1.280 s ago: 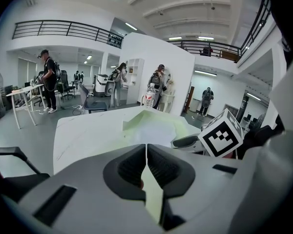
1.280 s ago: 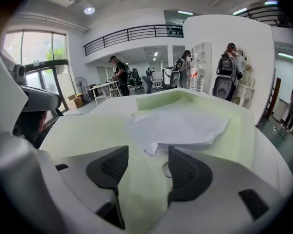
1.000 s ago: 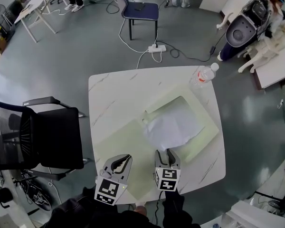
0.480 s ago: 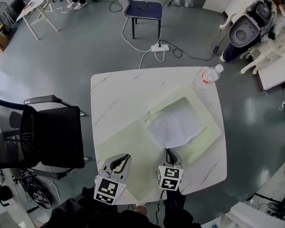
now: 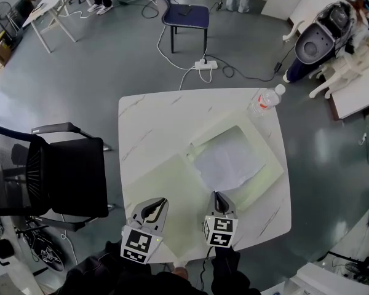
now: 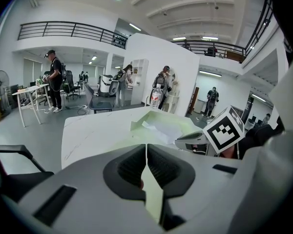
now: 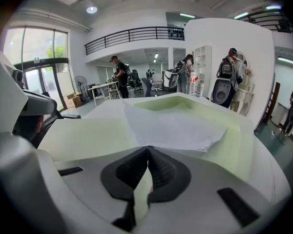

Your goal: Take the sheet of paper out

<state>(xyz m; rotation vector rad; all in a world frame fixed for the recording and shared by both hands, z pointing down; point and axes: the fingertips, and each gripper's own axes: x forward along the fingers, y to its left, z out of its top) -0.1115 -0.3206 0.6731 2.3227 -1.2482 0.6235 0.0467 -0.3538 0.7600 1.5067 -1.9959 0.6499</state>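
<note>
A white sheet of paper [image 5: 227,161] lies in an open pale green folder [image 5: 267,176] on the white table [image 5: 154,121]. My right gripper [image 5: 219,195] is at the sheet's near corner, its jaws closing tight on that corner. In the right gripper view the paper [image 7: 176,128] runs straight into the meeting jaw tips [image 7: 147,147]. My left gripper [image 5: 155,203] is shut on the near edge of the folder's spread cover [image 5: 166,183]. The left gripper view shows that green cover [image 6: 122,139] reaching its closed jaws [image 6: 146,145].
A water bottle [image 5: 264,98] stands at the table's far right corner. A black office chair [image 5: 67,177] is close to the table's left side, and a blue chair [image 5: 184,14] stands farther off. People stand around other desks in the background.
The right gripper's jaws, open a second ago, have come together on the paper's near corner. The left gripper has stayed where it was.
</note>
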